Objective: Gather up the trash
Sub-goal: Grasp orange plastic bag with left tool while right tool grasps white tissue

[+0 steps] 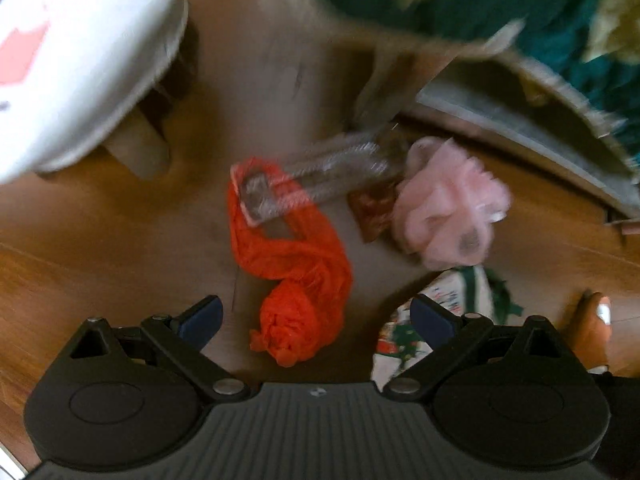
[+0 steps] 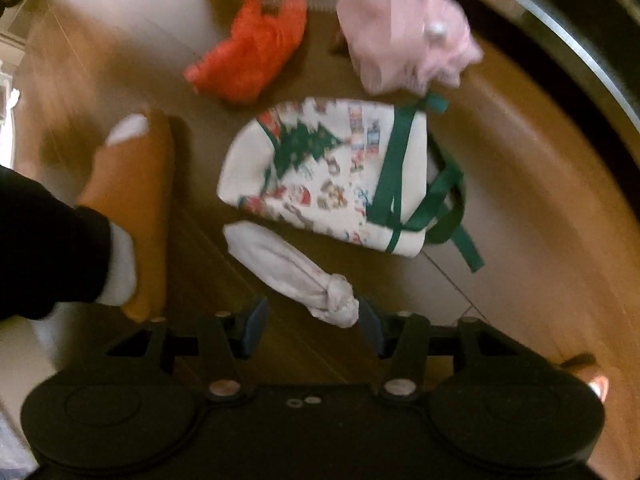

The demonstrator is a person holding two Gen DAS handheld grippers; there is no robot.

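- The left gripper (image 1: 316,316) hung above a wooden floor (image 1: 100,248) with its two blue-tipped fingers spread wide and nothing between them.
- A crumpled orange plastic bag (image 1: 298,276) lay on the floor directly ahead of the left gripper, its nearest end reaching into the gap between the fingers.
- A clear plastic wrapper (image 1: 312,178) rested across the far end of the orange bag; blur made its shape hard to read.
- A pink frilly bundle (image 1: 448,208) sat to the right of the wrapper, with something small and brown beside it, too smeared to identify.
- The right gripper (image 2: 314,324) was also spread apart and held nothing.
- A knotted white bag (image 2: 292,268) lay just ahead of the right gripper, its knot close to the right finger.
- Beyond it lay a white Christmas-print bag (image 2: 328,168) with green ribbon.
- A person's foot in a tan slipper (image 2: 136,196) stood to the left.
- A white round stool (image 1: 80,60) was cut off at the left view's edge.
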